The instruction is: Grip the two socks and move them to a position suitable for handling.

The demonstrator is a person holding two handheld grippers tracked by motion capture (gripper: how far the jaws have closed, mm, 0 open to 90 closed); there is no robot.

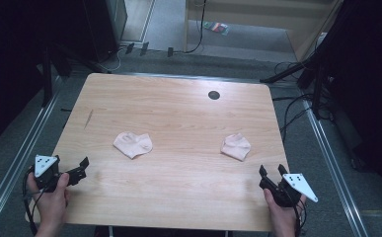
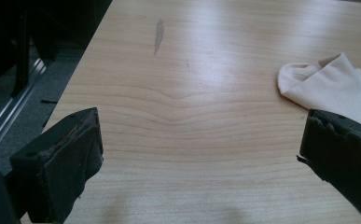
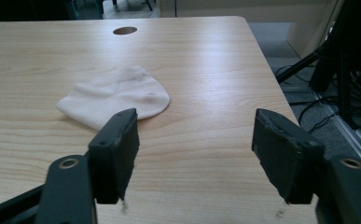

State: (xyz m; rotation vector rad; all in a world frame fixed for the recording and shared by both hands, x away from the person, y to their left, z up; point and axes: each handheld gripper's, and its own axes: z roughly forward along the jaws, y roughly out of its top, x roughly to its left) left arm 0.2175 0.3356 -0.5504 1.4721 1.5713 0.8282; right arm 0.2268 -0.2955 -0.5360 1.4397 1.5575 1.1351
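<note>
Two pale pink socks lie on the wooden table (image 1: pixel 178 118). The left sock (image 1: pixel 133 144) (image 2: pixel 329 91) is bunched near the middle left. The right sock (image 1: pixel 236 146) (image 3: pixel 115 96) lies folded at the middle right. My left gripper (image 1: pixel 84 167) (image 2: pixel 201 154) hovers over the table's front left edge, jaws wide apart and empty, with the left sock ahead and to its right. My right gripper (image 1: pixel 272 170) (image 3: pixel 194 140) rests at the front right corner, open and empty, the right sock just beyond its left jaw.
A round cable hole (image 1: pixel 213 95) (image 3: pixel 125 31) sits near the far edge. A dark scuff mark (image 1: pixel 88 119) (image 2: pixel 158 35) shows at the far left. Metal floor rails, cables and dark stands surround the table (image 3: pixel 206 60).
</note>
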